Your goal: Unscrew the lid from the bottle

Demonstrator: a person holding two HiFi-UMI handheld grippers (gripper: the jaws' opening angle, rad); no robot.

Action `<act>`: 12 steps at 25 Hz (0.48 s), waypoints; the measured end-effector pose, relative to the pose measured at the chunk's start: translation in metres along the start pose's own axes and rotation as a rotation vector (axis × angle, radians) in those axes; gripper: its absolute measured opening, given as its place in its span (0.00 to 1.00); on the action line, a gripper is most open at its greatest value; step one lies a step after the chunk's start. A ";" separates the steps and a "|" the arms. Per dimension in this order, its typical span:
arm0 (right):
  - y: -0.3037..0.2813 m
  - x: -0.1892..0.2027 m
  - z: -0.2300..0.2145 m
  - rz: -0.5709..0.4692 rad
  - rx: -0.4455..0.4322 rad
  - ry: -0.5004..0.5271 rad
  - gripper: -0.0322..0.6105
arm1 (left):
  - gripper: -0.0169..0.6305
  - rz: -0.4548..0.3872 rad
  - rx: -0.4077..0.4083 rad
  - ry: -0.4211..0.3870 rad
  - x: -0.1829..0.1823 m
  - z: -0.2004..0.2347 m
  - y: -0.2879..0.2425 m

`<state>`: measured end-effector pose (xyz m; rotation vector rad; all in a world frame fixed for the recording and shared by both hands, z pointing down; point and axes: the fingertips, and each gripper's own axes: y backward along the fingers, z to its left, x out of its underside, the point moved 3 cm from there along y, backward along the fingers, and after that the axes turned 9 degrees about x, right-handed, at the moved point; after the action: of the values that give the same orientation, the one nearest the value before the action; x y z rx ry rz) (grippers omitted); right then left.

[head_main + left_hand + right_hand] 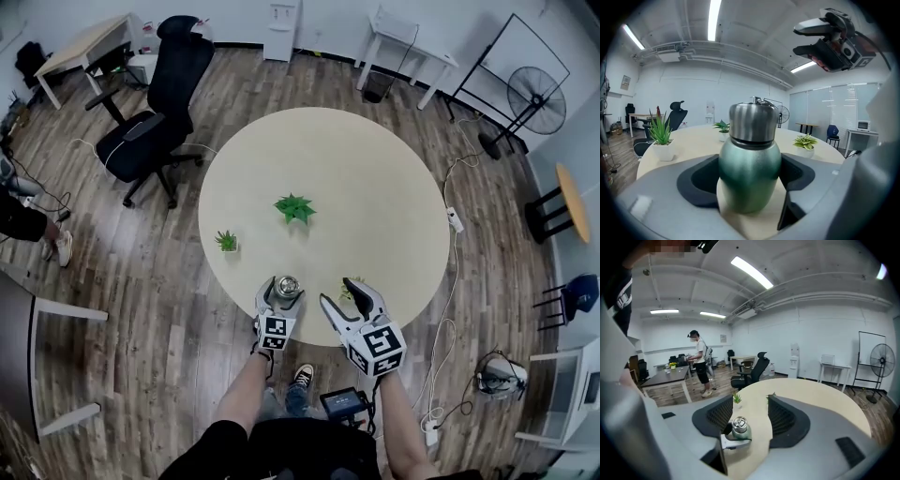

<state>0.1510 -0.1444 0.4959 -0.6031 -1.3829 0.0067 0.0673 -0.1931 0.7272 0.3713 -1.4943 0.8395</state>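
Note:
A green bottle (287,284) with a steel lid (752,122) stands upright near the front edge of the round table (375,187). My left gripper (281,292) is shut on the bottle's body (750,164), with a dark pad against each side. My right gripper (337,292) hangs just right of the bottle and above it, jaws open and empty. It also shows high at the upper right of the left gripper view (829,37). The right gripper view looks down between its open pads (787,420) at the bottle (739,427) and a white left jaw (733,441).
Three small potted plants stand on the table: one in the middle (295,207), one at the left (227,241), one by my right gripper (805,141). A black office chair (155,112) stands left of the table. A person (699,363) stands by a far desk.

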 end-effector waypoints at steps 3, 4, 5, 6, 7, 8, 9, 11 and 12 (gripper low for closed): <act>-0.024 0.009 0.021 0.085 -0.086 0.080 0.46 | 0.60 0.002 0.018 0.001 0.002 -0.002 -0.001; -0.033 0.013 0.027 0.115 -0.108 0.101 0.48 | 0.60 0.005 0.022 0.000 0.003 -0.003 -0.001; -0.042 0.017 0.031 0.144 -0.127 0.116 0.48 | 0.60 0.004 0.024 0.000 0.003 -0.003 -0.001; -0.051 0.021 0.035 0.171 -0.143 0.124 0.48 | 0.60 0.002 0.026 0.001 0.003 -0.003 -0.001; -0.060 0.025 0.038 0.197 -0.155 0.129 0.47 | 0.60 0.001 0.028 0.003 0.003 -0.003 0.000; -0.069 0.030 0.041 0.222 -0.164 0.134 0.47 | 0.60 0.001 0.031 0.003 0.003 -0.003 0.000; -0.078 0.036 0.044 0.248 -0.172 0.141 0.47 | 0.60 0.001 0.036 0.003 0.003 -0.004 0.000; -0.093 0.050 0.050 0.297 -0.186 0.171 0.47 | 0.60 -0.002 0.044 0.002 0.004 -0.004 0.000; -0.100 0.057 0.053 0.317 -0.193 0.188 0.47 | 0.60 -0.003 0.049 0.002 0.004 -0.004 0.000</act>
<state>0.0806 -0.1887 0.5915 -0.9568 -1.1016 0.0700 0.0698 -0.1892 0.7307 0.4087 -1.4730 0.8744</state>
